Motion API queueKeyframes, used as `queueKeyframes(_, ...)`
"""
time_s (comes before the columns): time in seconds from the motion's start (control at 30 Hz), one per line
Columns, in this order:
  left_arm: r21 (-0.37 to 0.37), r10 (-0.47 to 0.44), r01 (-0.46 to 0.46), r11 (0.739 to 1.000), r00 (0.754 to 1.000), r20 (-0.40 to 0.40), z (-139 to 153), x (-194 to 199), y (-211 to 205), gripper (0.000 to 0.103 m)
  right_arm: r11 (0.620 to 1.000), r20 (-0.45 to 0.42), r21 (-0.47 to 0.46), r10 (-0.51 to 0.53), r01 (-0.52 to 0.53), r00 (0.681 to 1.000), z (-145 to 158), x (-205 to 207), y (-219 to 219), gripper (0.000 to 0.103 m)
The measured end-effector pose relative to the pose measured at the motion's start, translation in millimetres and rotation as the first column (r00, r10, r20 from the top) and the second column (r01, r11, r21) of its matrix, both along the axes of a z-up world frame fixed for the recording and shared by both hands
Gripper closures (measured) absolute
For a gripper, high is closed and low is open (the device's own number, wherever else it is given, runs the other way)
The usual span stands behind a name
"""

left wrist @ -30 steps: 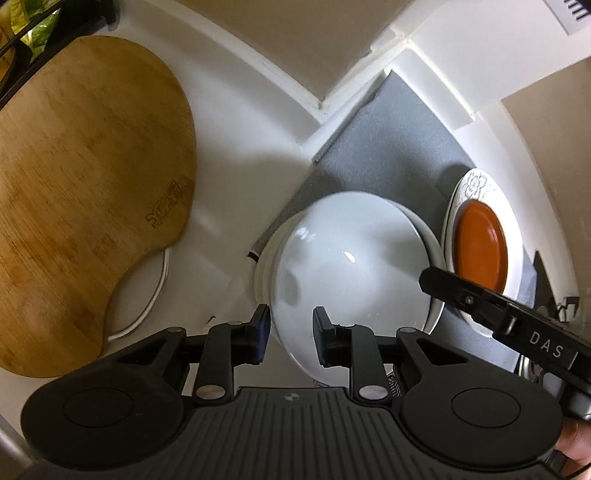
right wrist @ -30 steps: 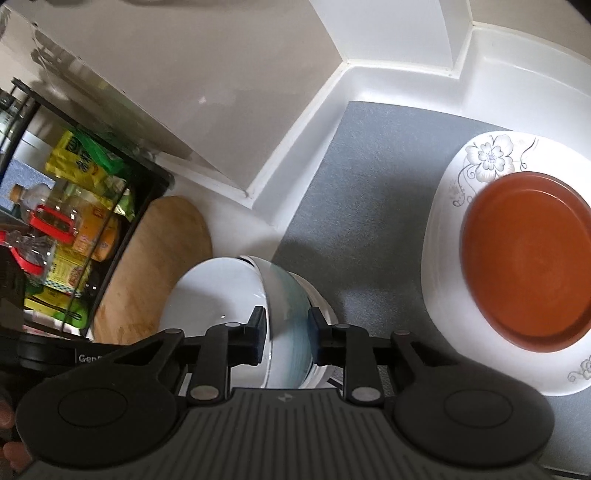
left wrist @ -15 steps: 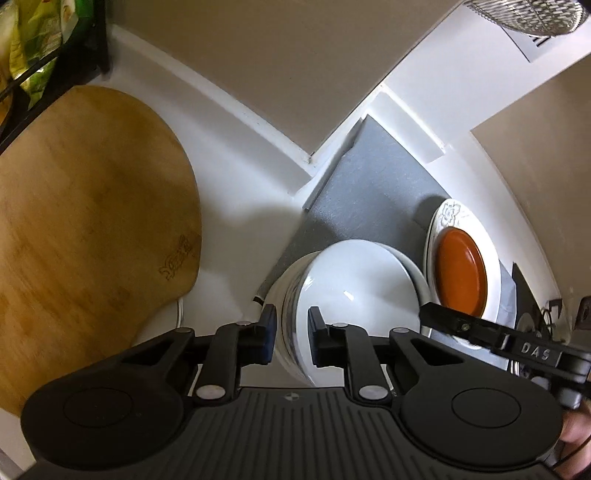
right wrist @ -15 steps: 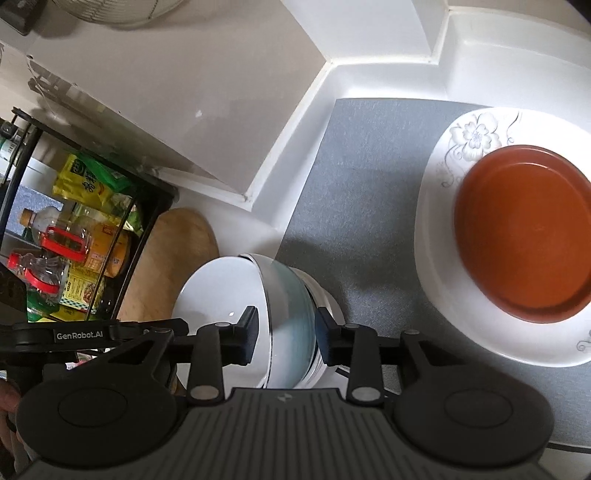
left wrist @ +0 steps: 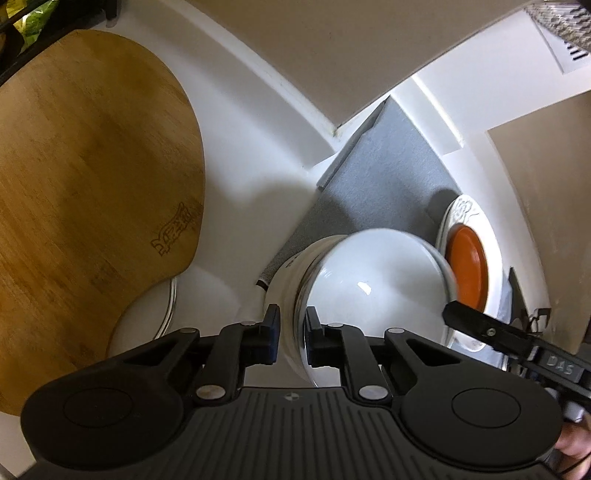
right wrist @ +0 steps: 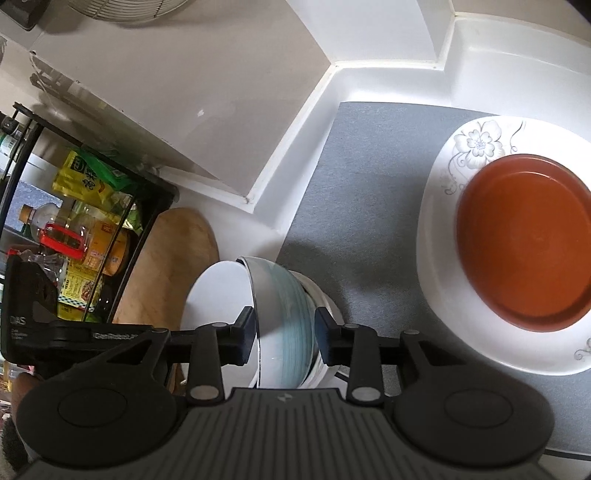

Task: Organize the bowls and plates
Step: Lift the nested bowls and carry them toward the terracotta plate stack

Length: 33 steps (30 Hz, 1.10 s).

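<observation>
A white bowl [left wrist: 373, 280] with a blue-banded outside [right wrist: 291, 321] sits nested in a second white bowl [left wrist: 286, 275], over the grey mat's near-left corner. My left gripper [left wrist: 291, 338] is shut on the near rim of the bowls. My right gripper [right wrist: 284, 334] straddles the opposite rim, its jaws spread wider than the rim and not pressing it. An orange-brown dish [right wrist: 524, 240] lies on a white flowered plate [right wrist: 443, 236] on the mat to the right; both also show in the left wrist view [left wrist: 467, 266].
A wooden cutting board [left wrist: 85, 177] lies on the white counter at left. A black wire rack [right wrist: 74, 221] with bottles and packets stands beyond it. The grey mat [right wrist: 365, 166] runs back to the white wall corner. A wire basket [right wrist: 125, 7] hangs above.
The right gripper's jaws have opened wider around the bowl rim. The left gripper stays clamped, and the bowls have tilted and shifted toward the plate side. Both cameras have pulled back a little.
</observation>
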<state>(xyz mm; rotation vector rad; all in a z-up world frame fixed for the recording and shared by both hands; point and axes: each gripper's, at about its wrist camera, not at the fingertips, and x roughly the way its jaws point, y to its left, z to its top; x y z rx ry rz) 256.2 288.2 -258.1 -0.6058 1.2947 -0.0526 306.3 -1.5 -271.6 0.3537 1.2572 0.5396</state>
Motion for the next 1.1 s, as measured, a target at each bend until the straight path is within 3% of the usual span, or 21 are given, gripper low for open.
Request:
queueKeyframes(0.17,0.000,-0.020,0.020,1.000,0.997,0.071,19,-6,4,0.088,1.000,0.017,0.016,0.005,-0.005,1.000,6,-2,-5,0.075)
queueKeyframes(0.33,-0.025,-0.015,0.016,1.000,0.999,0.042,10,-5,7,0.088,0.999,0.006,0.040,0.002,-0.002,1.000,4,0,-8,0.082)
queueKeyframes(0.73,-0.136,0.006,-0.003,0.991,1.000,0.024,-22,-4,14,0.085,0.978,-0.115,0.175,-0.095,0.115,0.989,-19,4,-34,0.082)
queueKeyframes(0.87,-0.132,-0.008,0.013,0.991,0.999,0.033,-21,-1,15,0.084,0.974,-0.136,0.184,-0.105,0.130,0.985,-23,3,-37,0.083)
queueKeyframes(0.97,-0.128,-0.007,0.006,0.992,1.000,0.000,-25,1,15,0.085,0.970,-0.115,0.204,-0.110,0.132,0.987,-14,2,-38,0.081)
queueKeyframes(1.0,-0.121,-0.005,0.005,0.993,1.000,-0.005,-26,1,14,0.085,0.968,-0.107,0.217,-0.102,0.124,0.989,-10,2,-37,0.075)
queueKeyframes(1.03,-0.112,-0.006,0.005,0.994,1.000,-0.004,-25,1,13,0.084,0.969,-0.099,0.222,-0.092,0.112,0.991,-6,2,-35,0.060)
queueKeyframes(1.1,-0.098,-0.014,0.013,0.995,1.000,-0.005,-24,1,9,0.084,0.976,-0.077,0.204,-0.057,0.072,0.995,0,1,-28,0.049)
